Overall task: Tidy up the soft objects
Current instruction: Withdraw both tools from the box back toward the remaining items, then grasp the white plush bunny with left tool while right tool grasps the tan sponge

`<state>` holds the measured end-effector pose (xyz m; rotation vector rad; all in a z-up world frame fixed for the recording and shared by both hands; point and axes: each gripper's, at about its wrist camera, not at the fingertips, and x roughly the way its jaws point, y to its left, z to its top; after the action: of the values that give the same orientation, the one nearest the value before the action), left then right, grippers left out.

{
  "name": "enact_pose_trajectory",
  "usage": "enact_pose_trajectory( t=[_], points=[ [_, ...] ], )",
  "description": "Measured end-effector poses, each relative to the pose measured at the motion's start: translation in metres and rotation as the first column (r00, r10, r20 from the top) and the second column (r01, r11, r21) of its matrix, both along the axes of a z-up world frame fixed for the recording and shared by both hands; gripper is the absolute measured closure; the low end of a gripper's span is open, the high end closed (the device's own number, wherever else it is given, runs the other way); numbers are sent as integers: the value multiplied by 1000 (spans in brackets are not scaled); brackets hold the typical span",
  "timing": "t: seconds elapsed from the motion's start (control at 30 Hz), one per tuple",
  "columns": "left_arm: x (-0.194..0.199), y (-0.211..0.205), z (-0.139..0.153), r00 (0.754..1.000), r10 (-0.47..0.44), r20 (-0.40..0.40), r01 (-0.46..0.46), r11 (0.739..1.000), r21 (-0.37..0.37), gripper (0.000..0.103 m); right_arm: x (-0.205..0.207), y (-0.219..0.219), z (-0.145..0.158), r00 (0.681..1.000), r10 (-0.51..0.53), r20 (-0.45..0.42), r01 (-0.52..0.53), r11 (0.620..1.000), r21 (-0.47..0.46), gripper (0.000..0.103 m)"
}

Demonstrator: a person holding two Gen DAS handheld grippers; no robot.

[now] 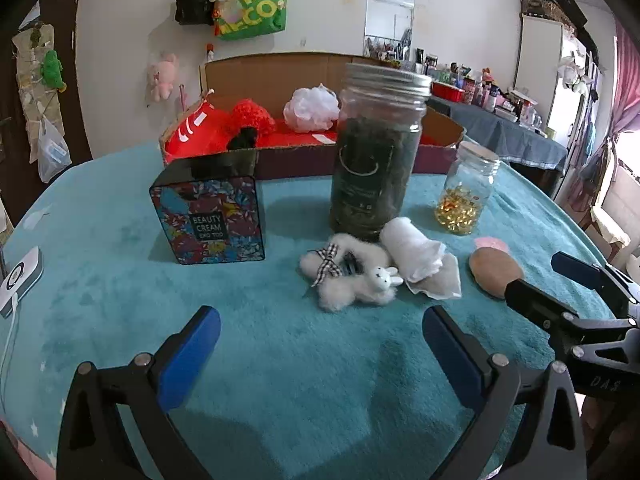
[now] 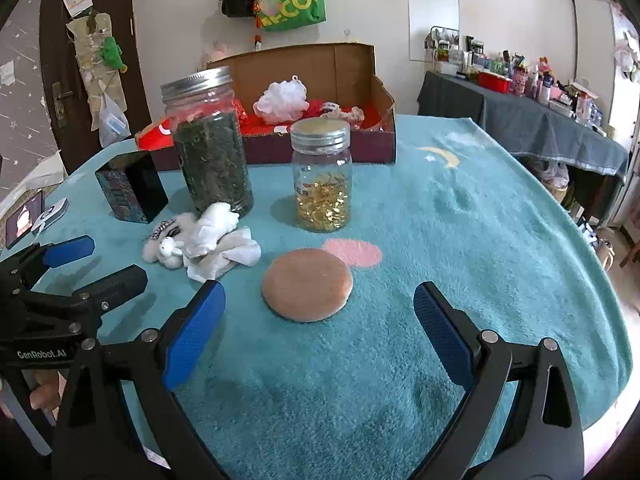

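Note:
A white fluffy bunny toy (image 1: 356, 276) with a checked bow lies on the teal blanket, beside a rolled white cloth (image 1: 416, 258). A round tan sponge puff (image 2: 307, 285) lies just ahead of my right gripper (image 2: 316, 332), which is open and empty. My left gripper (image 1: 320, 344) is open too, a little short of the bunny toy (image 2: 166, 246). Behind the jars stands an open cardboard box (image 1: 296, 156) with a red lining, and in it lie a white mesh puff (image 1: 311, 110), a red fuzzy ball (image 1: 252, 117) and something black.
A tall jar of dark leaves (image 1: 374, 152) and a smaller jar of gold capsules (image 2: 323, 176) stand between the soft things and the box. A patterned cream tin (image 1: 208, 216) stands left. A small white device (image 1: 18, 280) lies at the left edge. Cluttered side table (image 2: 540, 120) at right.

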<state>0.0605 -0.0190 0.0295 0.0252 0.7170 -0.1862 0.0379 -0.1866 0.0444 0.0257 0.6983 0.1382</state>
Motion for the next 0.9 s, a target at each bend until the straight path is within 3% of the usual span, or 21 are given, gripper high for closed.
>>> enact_pose_trajectory(
  t=[0.23, 0.33, 0.43, 0.47, 0.5, 0.53, 0.57, 0.67, 0.9],
  points=[
    [15, -3, 5, 1000, -18, -20, 19, 1000, 6, 3, 14, -2, -3, 999, 39, -31, -38, 999, 5, 7],
    [25, -7, 3, 999, -34, -41, 34, 999, 19, 11, 20, -1, -5, 997, 65, -40, -65, 998, -1, 8],
    [36, -9, -3, 995, -50, -83, 52, 998, 24, 19, 26, 2, -11, 994, 90, -63, -90, 996, -8, 30],
    [39, -10, -6, 993, -64, -102, 66, 998, 14, 25, 28, 2, -13, 993, 97, -71, -98, 995, -11, 45],
    [40, -10, -8, 990, -80, -116, 81, 997, -1, 30, 28, 3, -13, 993, 102, -65, -103, 995, -16, 52],
    [41, -10, -8, 989, -90, -115, 90, 996, -5, 38, 27, 4, -13, 992, 112, -59, -113, 993, -17, 53],
    [40, -10, -7, 989, -100, -106, 100, 995, -5, 56, 26, 5, -13, 990, 134, -53, -135, 991, -16, 61],
    [39, -9, -6, 986, -131, -102, 130, 991, -26, 62, 24, 6, -13, 986, 160, -45, -160, 987, 6, 82],
    [32, -2, 5, 985, -150, -88, 145, 988, -58, 69, 20, 9, -2, 983, 181, -29, -180, 982, 52, 86]
  ],
)
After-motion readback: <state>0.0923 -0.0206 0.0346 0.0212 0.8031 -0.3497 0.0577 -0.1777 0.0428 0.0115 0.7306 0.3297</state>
